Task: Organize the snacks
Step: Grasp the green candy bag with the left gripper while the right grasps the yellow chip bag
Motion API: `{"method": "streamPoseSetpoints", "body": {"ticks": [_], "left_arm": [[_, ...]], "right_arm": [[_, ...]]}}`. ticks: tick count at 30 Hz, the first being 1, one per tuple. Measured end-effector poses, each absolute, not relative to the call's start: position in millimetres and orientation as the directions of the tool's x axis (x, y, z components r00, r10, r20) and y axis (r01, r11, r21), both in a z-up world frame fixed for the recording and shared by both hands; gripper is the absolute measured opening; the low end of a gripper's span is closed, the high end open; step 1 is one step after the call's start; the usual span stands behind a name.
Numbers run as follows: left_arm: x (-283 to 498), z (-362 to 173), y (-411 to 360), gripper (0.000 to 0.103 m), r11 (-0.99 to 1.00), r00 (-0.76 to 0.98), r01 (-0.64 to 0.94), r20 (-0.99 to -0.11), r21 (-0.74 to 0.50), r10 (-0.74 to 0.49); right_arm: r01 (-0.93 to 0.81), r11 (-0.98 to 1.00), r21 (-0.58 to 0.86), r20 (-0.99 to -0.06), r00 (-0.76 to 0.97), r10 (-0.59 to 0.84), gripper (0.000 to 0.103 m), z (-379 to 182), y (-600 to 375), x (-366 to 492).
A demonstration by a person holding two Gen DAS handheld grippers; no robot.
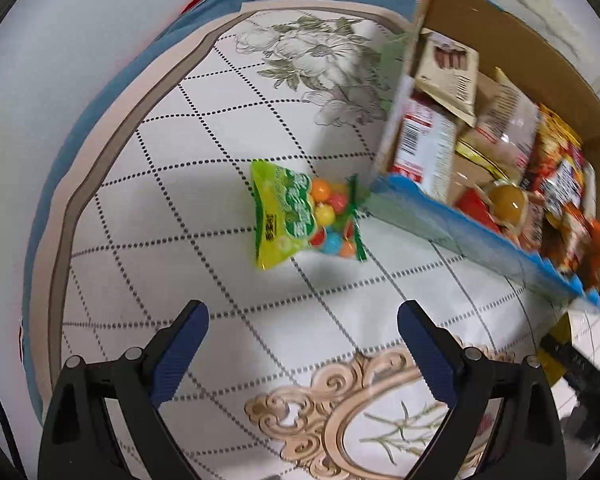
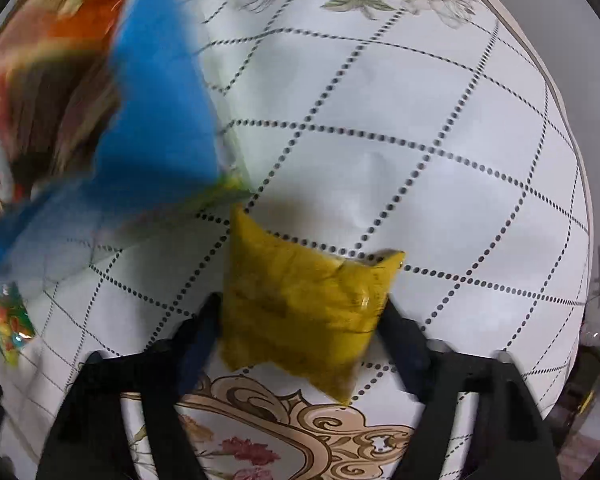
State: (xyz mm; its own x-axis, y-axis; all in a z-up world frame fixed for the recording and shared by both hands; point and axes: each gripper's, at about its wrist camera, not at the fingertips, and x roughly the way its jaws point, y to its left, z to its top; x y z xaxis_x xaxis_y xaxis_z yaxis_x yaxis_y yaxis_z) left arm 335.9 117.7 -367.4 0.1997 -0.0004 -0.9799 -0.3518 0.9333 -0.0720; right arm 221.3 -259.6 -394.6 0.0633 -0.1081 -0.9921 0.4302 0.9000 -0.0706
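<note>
Left wrist view first: we see the left hand-held gripper (image 1: 302, 354) with its blue-padded fingers (image 1: 182, 354) spread wide and nothing between them, above a counter (image 1: 204, 184) covered by a white cloth with a dotted grid and flower prints. Ahead of it lies a green bag of coloured candy balls (image 1: 302, 216), flat on the cloth and apart from the fingers. Just right of the bag stands a cardboard box (image 1: 512, 40) with a blue-edged flap (image 1: 480, 236) folded out toward us; the bag's right end lies just beside the flap's corner. Inside the box we make out several snack packets (image 1: 448, 76), blurred.

In the right wrist view, the same box shows at the left as a blue and orange blur, with the candy bag at the lower left edge. Toward the middle, the right hand-held gripper (image 2: 302, 330) has a yellow packet (image 2: 304, 308) between its fingers; both pads sit against its sides, pinching it, low over the cloth. Whether the packet touches the cloth we cannot tell.
</note>
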Motion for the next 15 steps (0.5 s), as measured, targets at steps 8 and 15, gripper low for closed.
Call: {"method": "streamPoseSetpoints", "body": {"ticks": [8, 15], "left_arm": [[388, -402, 123, 0.097, 0.954, 0.125, -0.299, -0.991, 0.000, 0.039], [416, -435, 104, 0.095, 0.978, 0.075, -0.175, -0.990, 0.109, 0.123]], "right_arm": [[0.385, 0.923, 0.002, -0.995, 0.091, -0.036, 0.069, -399, -229, 213], [0.363, 0.932, 0.004, -0.997, 0.076, -0.025, 0.069, -409, -213, 211]]}}
